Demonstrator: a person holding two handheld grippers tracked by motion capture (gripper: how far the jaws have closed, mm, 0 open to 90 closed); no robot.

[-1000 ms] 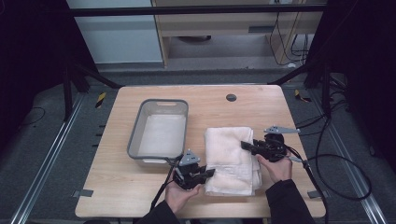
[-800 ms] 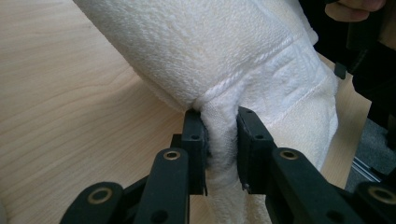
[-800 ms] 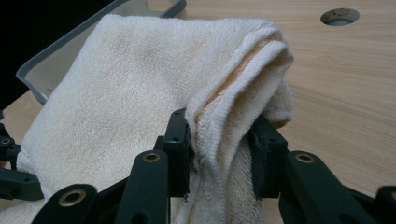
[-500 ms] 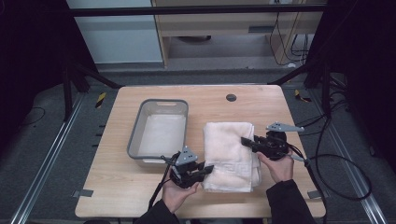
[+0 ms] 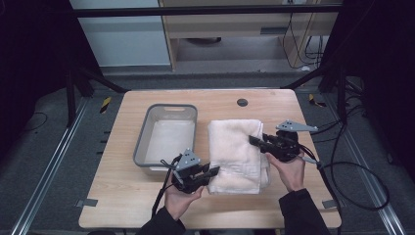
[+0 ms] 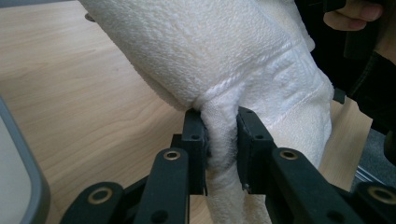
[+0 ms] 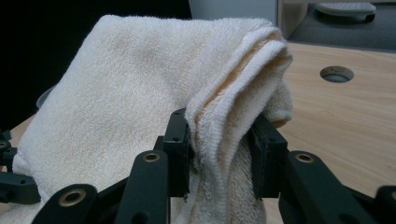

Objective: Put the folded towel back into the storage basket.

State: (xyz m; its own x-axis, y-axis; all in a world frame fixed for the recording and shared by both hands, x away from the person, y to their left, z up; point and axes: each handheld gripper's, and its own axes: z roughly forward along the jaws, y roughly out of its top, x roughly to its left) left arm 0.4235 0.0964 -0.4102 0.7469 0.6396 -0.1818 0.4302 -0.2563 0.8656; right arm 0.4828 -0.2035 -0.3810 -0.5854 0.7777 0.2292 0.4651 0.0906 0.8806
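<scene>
Currently folded cream terry-cloth towel [image 5: 237, 149] lies on pale wooden worktop [image 5: 122, 200], just right of grey plastic tub [image 5: 166, 139]. Left tool [image 5: 211, 172] pinches near-left corner, jaws clamped on bunched cloth [image 6: 222, 140]. Right tool [image 5: 254, 140] grips right edge, layered hem [image 7: 224, 135] held between jaws. Two-point hold (likely spaced for control) suits lifting or refolding without layers slipping apart
</scene>
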